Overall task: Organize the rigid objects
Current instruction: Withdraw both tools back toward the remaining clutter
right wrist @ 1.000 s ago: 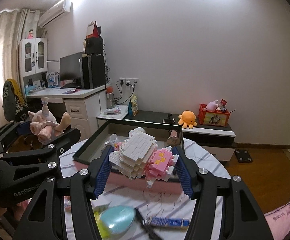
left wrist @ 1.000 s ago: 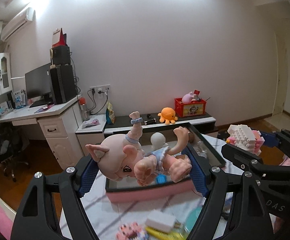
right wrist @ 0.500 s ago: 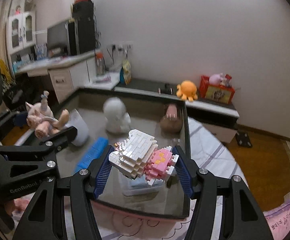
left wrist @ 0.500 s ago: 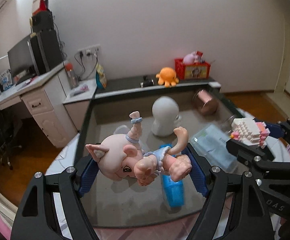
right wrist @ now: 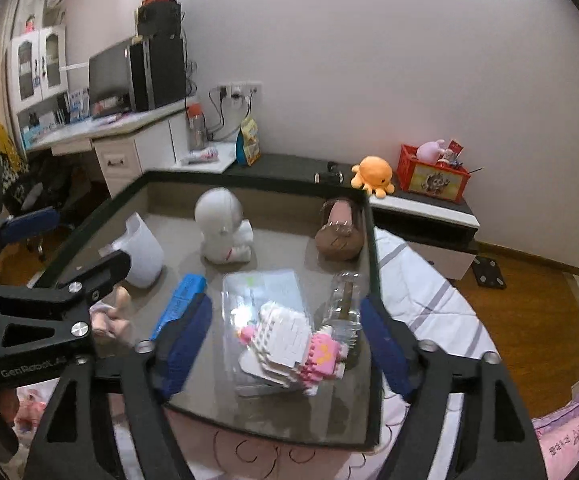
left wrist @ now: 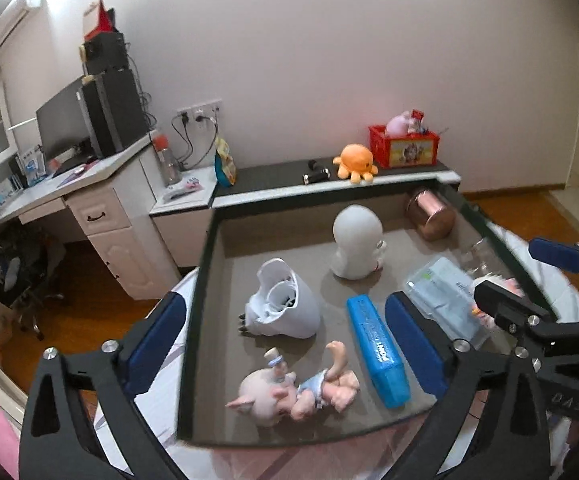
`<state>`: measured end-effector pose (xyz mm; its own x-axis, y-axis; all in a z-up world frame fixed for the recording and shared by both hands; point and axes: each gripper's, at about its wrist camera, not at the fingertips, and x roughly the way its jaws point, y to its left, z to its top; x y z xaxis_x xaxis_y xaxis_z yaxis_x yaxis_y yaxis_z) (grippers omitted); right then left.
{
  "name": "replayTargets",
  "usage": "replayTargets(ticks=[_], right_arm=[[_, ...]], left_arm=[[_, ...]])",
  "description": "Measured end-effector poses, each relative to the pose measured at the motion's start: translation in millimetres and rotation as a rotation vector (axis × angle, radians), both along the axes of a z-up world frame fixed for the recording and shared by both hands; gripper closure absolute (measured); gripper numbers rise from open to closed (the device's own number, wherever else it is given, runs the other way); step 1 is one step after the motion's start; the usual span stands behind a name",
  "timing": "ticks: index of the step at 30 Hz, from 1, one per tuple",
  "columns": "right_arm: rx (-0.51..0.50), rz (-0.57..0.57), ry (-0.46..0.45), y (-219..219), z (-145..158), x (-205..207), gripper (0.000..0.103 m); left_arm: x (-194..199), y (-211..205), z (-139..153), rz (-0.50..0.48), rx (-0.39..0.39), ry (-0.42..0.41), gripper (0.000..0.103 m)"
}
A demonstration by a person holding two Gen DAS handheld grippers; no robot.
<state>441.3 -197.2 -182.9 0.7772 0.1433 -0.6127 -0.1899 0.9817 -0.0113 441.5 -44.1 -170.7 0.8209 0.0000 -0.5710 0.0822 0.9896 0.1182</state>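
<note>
A dark-rimmed tray sits on the table. A pink pig doll lies in its near left part, below my open, empty left gripper. A white and pink brick model lies on a clear plastic box in the tray's near right part, below my open, empty right gripper. The tray also holds a blue case, a white figure, a white cup on its side and a copper can.
A clear bottle lies by the tray's right wall. The table has a white striped cloth. Beyond stand a white desk with a monitor, a low shelf with an orange octopus toy and a red box.
Both grippers opened over the tray. The pig doll left the left gripper and the brick model left the right gripper; both now lie in the tray.
</note>
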Motion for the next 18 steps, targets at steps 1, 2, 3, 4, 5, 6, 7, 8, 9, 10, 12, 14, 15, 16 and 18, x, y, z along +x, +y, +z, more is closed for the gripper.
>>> replayTargets(ticks=[1,2,3,4,5,6,7,8,9,10,12,14,15,16,18], right_arm=[[0.008,0.000,-0.007,-1.2,5.8,-5.9,0.023],[0.020,-0.001,-0.020,-2.7,12.1,-13.3,0.023],[0.029,-0.005,-0.034,-4.1,18.8,-21.9,0.023],[0.033,-0.008,-0.044,-4.4,23.9,-28.5,0.022],[0.041,-0.010,-0.060,-5.0,30.9,-39.3,0.022],[0.050,-0.011,-0.075,-5.8,36.2,-48.2,0.022],[0.061,-0.011,-0.095,-6.6,42.9,-60.2,0.021],[0.069,-0.013,-0.112,-7.0,48.9,-71.8,0.021],[0.076,-0.016,-0.129,-7.2,54.7,-84.1,0.021],[0.083,-0.016,-0.151,-7.5,60.4,-98.1,0.020],[0.095,-0.018,-0.199,-7.2,71.4,-128.5,0.020],[0.103,-0.024,-0.228,-8.4,75.2,-152.0,0.019],[0.118,-0.027,-0.244,-9.1,76.9,-168.6,0.019],[0.129,-0.024,-0.253,-9.9,77.5,-178.5,0.019],[0.136,-0.022,-0.275,-8.9,78.8,-204.3,0.019]], left_arm=[[-4.6,2.6,4.4,0.002,-0.008,-0.011,0.000],[-13.6,5.2,11.6,0.011,-0.015,-0.025,0.000],[-22.3,7.2,16.8,0.014,-0.020,-0.041,0.000],[-32.1,9.9,23.2,0.014,-0.028,-0.061,0.000],[-44.5,12.0,30.5,0.017,-0.034,-0.082,0.000],[-58.3,14.1,37.8,0.019,-0.040,-0.105,0.000],[-66.8,14.9,42.0,0.020,-0.044,-0.119,0.000],[-81.1,16.5,48.1,0.020,-0.052,-0.137,0.000],[-96.2,18.3,53.7,0.018,-0.061,-0.156,0.000],[-105.9,19.2,57.2,0.019,-0.065,-0.169,0.000],[-134.3,20.9,65.2,0.025,-0.080,-0.211,0.000],[-166.0,22.6,69.8,0.031,-0.106,-0.251,0.000],[-177.9,23.1,70.8,0.030,-0.118,-0.263,0.000],[-194.2,22.9,71.9,0.025,-0.128,-0.275,0.000],[-217.6,21.3,73.3,0.020,-0.128,-0.295,0.000]])
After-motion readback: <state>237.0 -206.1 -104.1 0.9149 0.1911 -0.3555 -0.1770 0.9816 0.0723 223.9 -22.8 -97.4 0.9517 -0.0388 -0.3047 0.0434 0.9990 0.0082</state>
